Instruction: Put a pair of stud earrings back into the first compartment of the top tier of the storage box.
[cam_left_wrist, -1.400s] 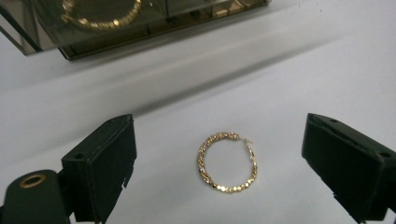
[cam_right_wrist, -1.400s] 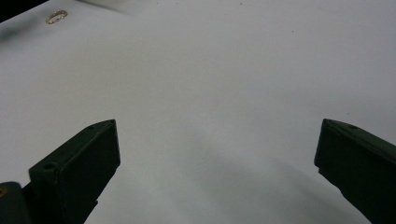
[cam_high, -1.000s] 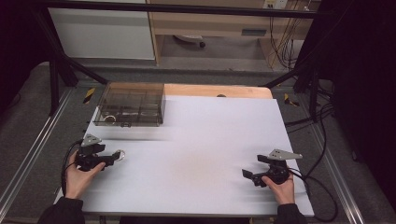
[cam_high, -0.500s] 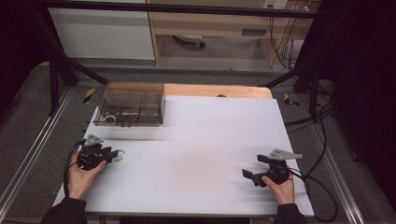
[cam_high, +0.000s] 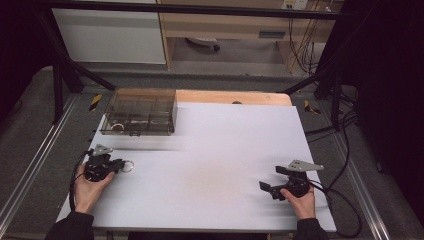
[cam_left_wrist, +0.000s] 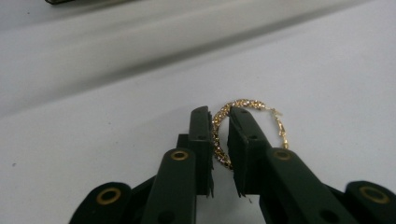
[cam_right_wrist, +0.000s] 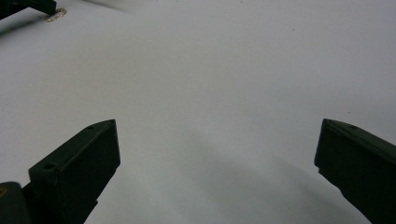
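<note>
A gold beaded hoop earring (cam_left_wrist: 247, 105) lies low over the white table at the near left, also seen as a small ring (cam_high: 128, 165) in the high view. My left gripper (cam_left_wrist: 219, 116) (cam_high: 119, 165) is shut on the hoop's rim, which runs through the narrow gap between its black jaws. At the near right, my right gripper (cam_high: 265, 188) (cam_right_wrist: 217, 154) rests close to the table, open wide with nothing between its jaws. Far off in the right gripper view the hoop (cam_right_wrist: 56, 15) shows at the top left.
A clear compartmented box (cam_high: 140, 117) stands at the back left of the white table (cam_high: 225, 150), with a small ring (cam_high: 118, 128) in its near left compartment. A wooden strip (cam_high: 230, 97) runs behind the white surface. Cables (cam_high: 345, 210) trail off the right edge.
The left gripper has shifted very slightly at the hoop. The right gripper has stayed where it was.
</note>
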